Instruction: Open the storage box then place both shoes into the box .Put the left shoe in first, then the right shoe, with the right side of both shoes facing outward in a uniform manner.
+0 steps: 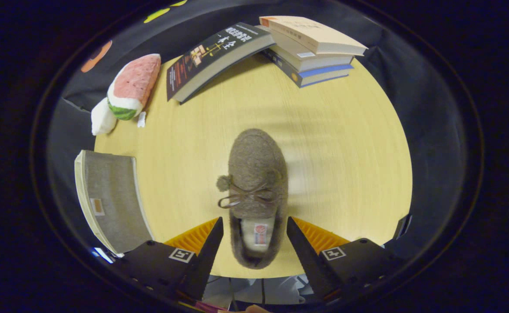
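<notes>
Pale wooden desk (345,143) fills mid-frame; a soft, light felt slipper (256,182) lies at its lower centre, heel between the spread, empty fingers (254,243). Its heel collar looks best to pinch.

The gripper (254,237) is built of two wedge-shaped fingers (209,250), each backed by ribbed orange padding (193,238). A square black-and-white marker (181,255) is fixed on each dark finger block, beside small screw holes.
</notes>
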